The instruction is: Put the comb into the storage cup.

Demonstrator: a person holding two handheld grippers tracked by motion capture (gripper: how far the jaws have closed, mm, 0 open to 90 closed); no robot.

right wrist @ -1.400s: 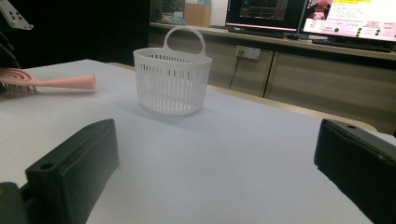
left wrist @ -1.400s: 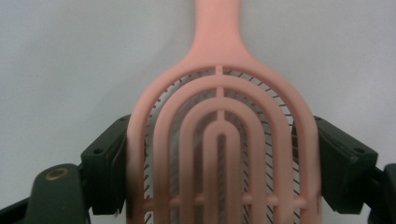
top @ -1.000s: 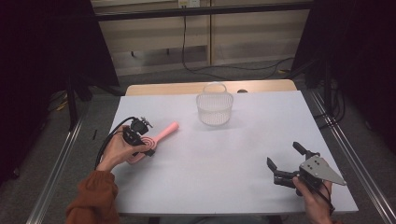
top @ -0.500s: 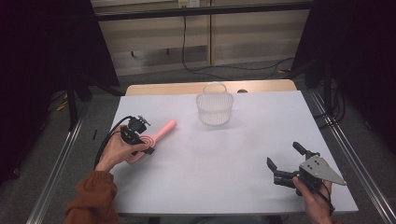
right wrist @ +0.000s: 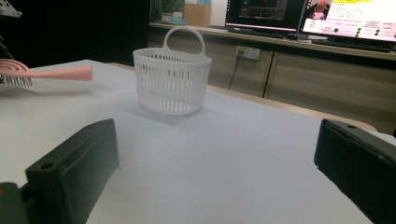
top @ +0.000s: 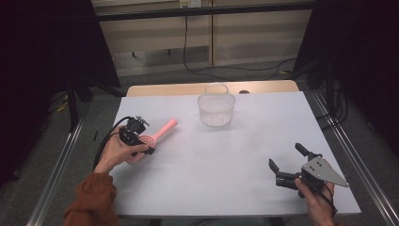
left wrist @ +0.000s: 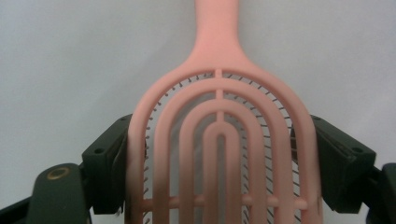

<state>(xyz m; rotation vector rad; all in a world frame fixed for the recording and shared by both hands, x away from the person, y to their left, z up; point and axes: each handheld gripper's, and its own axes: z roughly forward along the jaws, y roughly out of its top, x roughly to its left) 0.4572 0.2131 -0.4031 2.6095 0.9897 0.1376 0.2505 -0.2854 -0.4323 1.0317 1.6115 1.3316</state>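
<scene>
Inside white basket (top: 216, 110): nothing visible

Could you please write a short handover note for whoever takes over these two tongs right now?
Left tongs: shut on the head of the pink hairbrush, at the table's left, handle pointing toward the basket.
Right tongs: open, holding nothing, near the front right corner.
White basket: upright at the table's far middle, apparently with nothing inside.
Done: brush gripped.
Left: probably carrying it to the basket.
</scene>
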